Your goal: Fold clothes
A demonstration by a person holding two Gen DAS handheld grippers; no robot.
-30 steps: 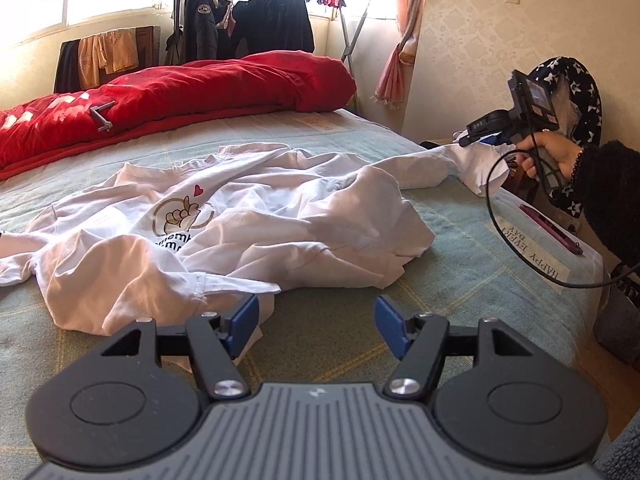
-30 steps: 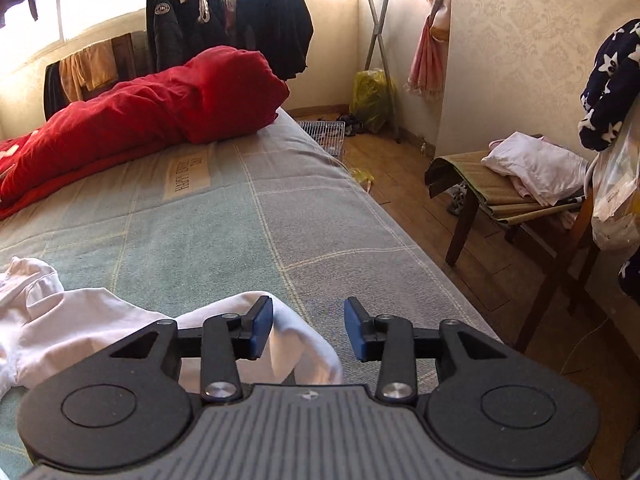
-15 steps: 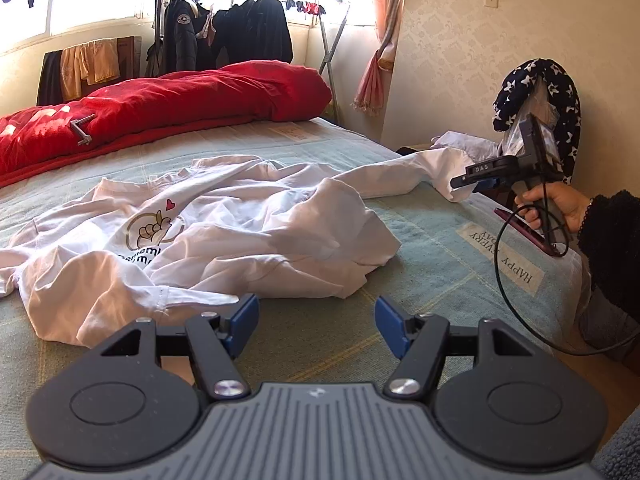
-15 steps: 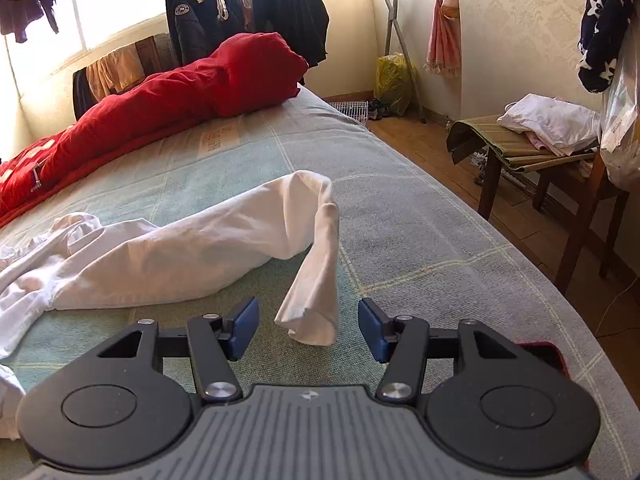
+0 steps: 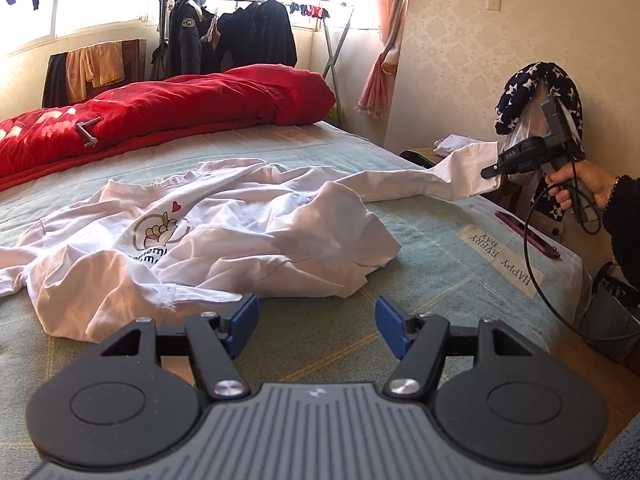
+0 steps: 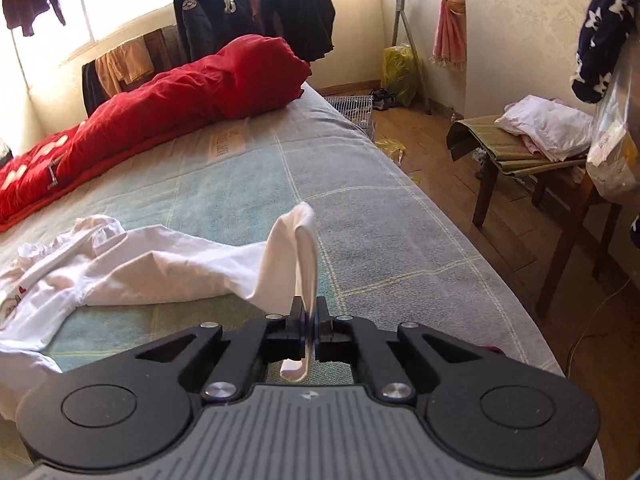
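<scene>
A crumpled white long-sleeved cotton shirt with a printed hand-and-heart logo [image 5: 208,240] lies unfolded on a bed with a pale green checked cover [image 5: 440,264]. The right gripper [image 6: 309,322], held in a person's hand [image 5: 576,184], has its jaws closed on the cuff of one white sleeve [image 6: 302,248], lifted and drawn out toward the bed's edge. The left gripper [image 5: 316,322] hovers low before the shirt's near hem, jaws wide apart, holding nothing. A red quilt [image 5: 160,120] lies bunched at the far end. To do this well, the sleeve probably wants a gentle, level pull until straight, with the left gripper steadying the body.
</scene>
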